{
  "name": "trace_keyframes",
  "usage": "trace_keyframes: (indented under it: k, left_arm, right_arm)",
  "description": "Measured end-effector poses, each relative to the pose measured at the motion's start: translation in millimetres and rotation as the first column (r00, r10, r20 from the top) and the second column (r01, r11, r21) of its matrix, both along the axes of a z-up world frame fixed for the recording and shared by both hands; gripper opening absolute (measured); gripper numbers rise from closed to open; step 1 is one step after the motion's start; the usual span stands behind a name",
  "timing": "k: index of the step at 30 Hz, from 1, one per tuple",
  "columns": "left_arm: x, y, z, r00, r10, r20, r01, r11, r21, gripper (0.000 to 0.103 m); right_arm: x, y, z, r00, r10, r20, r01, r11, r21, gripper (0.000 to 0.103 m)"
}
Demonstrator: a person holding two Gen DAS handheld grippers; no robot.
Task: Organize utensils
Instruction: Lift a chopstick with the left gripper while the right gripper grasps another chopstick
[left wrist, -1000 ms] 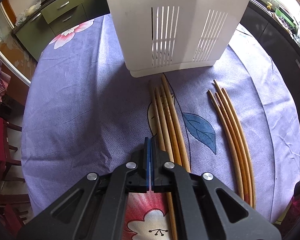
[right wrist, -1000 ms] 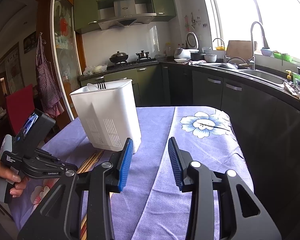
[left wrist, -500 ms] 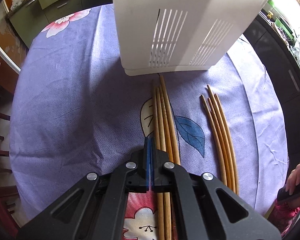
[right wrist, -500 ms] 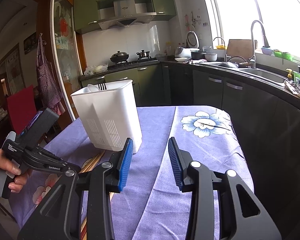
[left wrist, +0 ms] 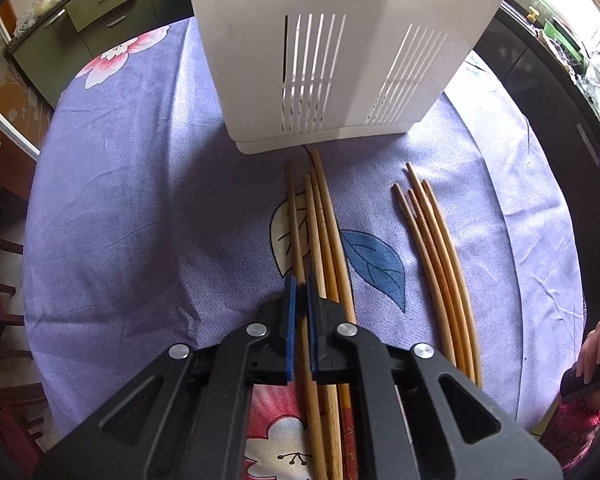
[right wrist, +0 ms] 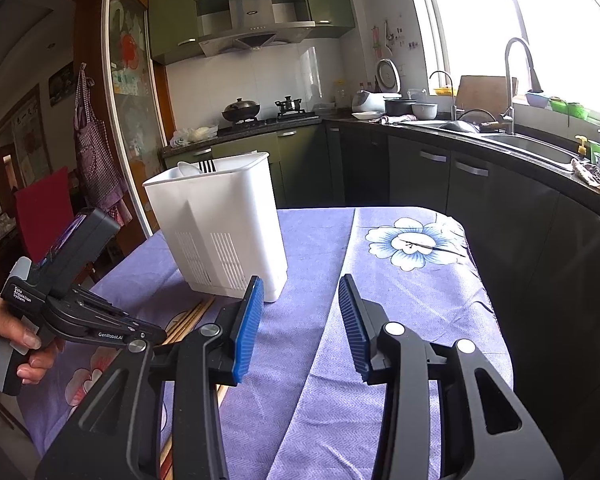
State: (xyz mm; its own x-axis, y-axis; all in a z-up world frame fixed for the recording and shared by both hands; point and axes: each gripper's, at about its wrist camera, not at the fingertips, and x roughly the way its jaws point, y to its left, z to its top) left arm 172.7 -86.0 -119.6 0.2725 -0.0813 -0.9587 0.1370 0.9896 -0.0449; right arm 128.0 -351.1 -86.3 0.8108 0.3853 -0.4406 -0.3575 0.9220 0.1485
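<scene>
A white slotted utensil holder (left wrist: pixel 340 60) stands on the purple cloth, with a fork (right wrist: pixel 208 166) and a white spoon (right wrist: pixel 188 168) showing above its rim. In front of it lie two bundles of wooden chopsticks, a left bundle (left wrist: pixel 324 220) and a right bundle (left wrist: pixel 432 240). My left gripper (left wrist: pixel 300 280) points steeply down over the left bundle. Its jaws are opening to a narrow gap, and the leftmost chopstick shows through that gap, not pinched. My right gripper (right wrist: pixel 300 312) hovers over bare cloth to the right of the holder (right wrist: pixel 220 232), its jaws opening slightly with nothing between them.
The round table's cloth (left wrist: pixel 120 200) falls away at its edges. A hand (right wrist: pixel 8 332) holds the left gripper's handle at the left. Dark cabinets and a sink (right wrist: pixel 532 148) run along the right. A red chair (right wrist: pixel 44 216) stands beyond the table's left side.
The left gripper's jaws have parted from fully shut to a narrow gap and it has tipped further down over the left bundle. The right gripper has stayed where it was.
</scene>
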Motion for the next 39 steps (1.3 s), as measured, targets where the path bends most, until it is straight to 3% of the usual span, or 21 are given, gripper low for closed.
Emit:
trace_keyframes:
  k: [7, 13, 16, 18, 25, 33, 39]
  left_arm:
    - [3, -9, -2, 1.000, -0.023, 0.003, 0.023, 0.999, 0.047, 0.007]
    - [-9, 0, 0, 0.999, -0.027, 0.021, 0.026, 0.997, 0.067, 0.006]
    - [-15, 8, 1, 0.999, -0.021, 0.030, 0.019, 0.998, 0.067, 0.006]
    - [-19, 11, 3, 0.999, -0.016, 0.040, 0.013, 0.998, 0.069, 0.006]
    - [-26, 12, 9, 0.998, -0.015, 0.065, 0.011, 0.998, 0.062, 0.006]
    - [-29, 16, 12, 0.997, -0.010, 0.082, 0.006, 0.999, 0.054, 0.006]
    - [-30, 16, 13, 0.996, -0.019, 0.084, 0.016, 0.999, 0.045, 0.006]
  right_arm:
    - [2, 8, -3, 0.999, 0.020, -0.027, -0.021, 1.000, -0.023, 0.040]
    - [15, 30, -15, 0.987, 0.073, -0.140, -0.087, 0.991, -0.098, 0.040]
    - [24, 47, -28, 0.968, 0.108, -0.226, -0.140, 0.981, -0.134, 0.039]
    - [30, 58, -36, 0.951, 0.124, -0.282, -0.170, 0.974, -0.146, 0.032]
    - [54, 84, -61, 0.894, 0.099, -0.436, -0.193, 0.965, -0.177, 0.029]
    - [62, 99, -67, 0.854, 0.028, -0.519, -0.200, 0.939, -0.278, 0.028]
    - [62, 127, -70, 0.816, 0.019, -0.578, -0.287, 0.882, -0.375, 0.021]
